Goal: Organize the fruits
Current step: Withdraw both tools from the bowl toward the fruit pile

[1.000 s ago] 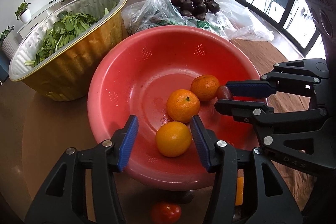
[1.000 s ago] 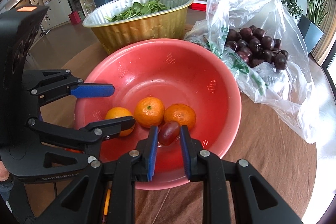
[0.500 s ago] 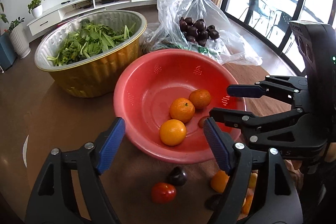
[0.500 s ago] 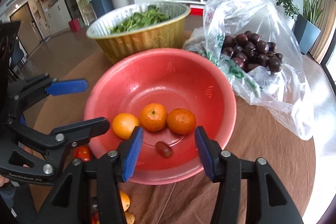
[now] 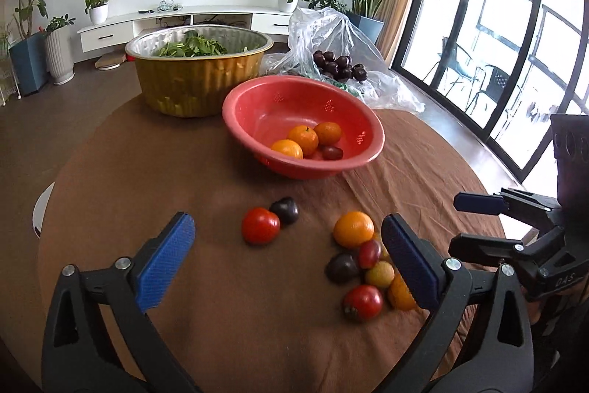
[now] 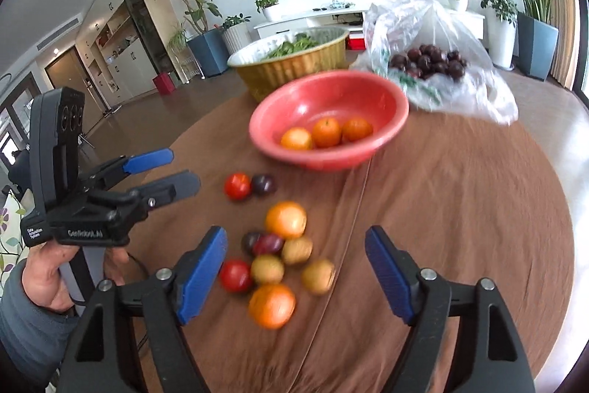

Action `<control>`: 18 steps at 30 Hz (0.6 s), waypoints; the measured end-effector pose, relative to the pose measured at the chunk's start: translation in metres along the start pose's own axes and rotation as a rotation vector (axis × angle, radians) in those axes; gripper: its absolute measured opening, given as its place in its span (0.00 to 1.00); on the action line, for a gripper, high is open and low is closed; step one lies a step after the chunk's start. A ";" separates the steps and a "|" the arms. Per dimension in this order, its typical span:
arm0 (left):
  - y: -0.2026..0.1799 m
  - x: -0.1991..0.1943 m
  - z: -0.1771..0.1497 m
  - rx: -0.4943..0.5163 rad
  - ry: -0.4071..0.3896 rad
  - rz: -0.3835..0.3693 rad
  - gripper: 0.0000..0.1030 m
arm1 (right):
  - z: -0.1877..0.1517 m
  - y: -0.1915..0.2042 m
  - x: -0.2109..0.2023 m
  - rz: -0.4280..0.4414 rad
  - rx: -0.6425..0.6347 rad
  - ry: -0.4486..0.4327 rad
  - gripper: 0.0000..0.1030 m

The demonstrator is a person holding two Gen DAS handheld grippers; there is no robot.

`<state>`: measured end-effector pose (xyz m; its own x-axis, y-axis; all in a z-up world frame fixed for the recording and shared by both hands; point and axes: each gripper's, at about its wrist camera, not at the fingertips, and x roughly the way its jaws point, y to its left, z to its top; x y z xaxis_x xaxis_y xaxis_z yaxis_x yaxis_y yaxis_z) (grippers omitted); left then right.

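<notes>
The left tool (image 5: pixel 287 260) is spread wide and holds nothing, hovering above the brown worktop (image 5: pixel 184 172). Just ahead of it, between its blue pads, lie a red tomato (image 5: pixel 260 225) and a dark plum (image 5: pixel 285 210), touching each other. Close to its right pad sits a cluster of loose fruit: an orange (image 5: pixel 353 229), another dark plum (image 5: pixel 341 267), a small red one (image 5: pixel 369 253), a yellowish one (image 5: pixel 379 276) and a second tomato (image 5: pixel 362 302).

Farther ahead of the left tool stands the red bowl (image 5: pixel 257 105), with three oranges (image 5: pixel 302 139) and one dark fruit (image 5: pixel 332 153) inside. Beyond it are a gold tub (image 5: pixel 198 87) of greens and a clear bag (image 5: pixel 331 32) of dark plums.

The right tool (image 6: pixel 294 267) is also spread wide and empty. The fruit cluster lies just ahead of it, between its pads, with the nearest orange (image 6: pixel 271 305) close in; this view is blurred.
</notes>
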<state>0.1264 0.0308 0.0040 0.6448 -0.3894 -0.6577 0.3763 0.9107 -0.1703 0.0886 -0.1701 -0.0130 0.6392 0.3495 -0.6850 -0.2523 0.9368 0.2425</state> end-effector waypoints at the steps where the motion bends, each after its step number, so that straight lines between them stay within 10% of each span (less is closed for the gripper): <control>1: -0.002 -0.003 -0.009 -0.004 0.005 0.000 1.00 | -0.009 0.002 -0.001 0.005 0.007 0.004 0.78; 18: -0.004 -0.029 -0.065 -0.097 -0.029 0.013 1.00 | -0.047 0.027 0.032 -0.089 -0.095 0.098 0.61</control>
<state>0.0630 0.0480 -0.0239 0.6689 -0.3800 -0.6389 0.3024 0.9242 -0.2332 0.0682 -0.1348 -0.0606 0.5894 0.2579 -0.7655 -0.2684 0.9564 0.1155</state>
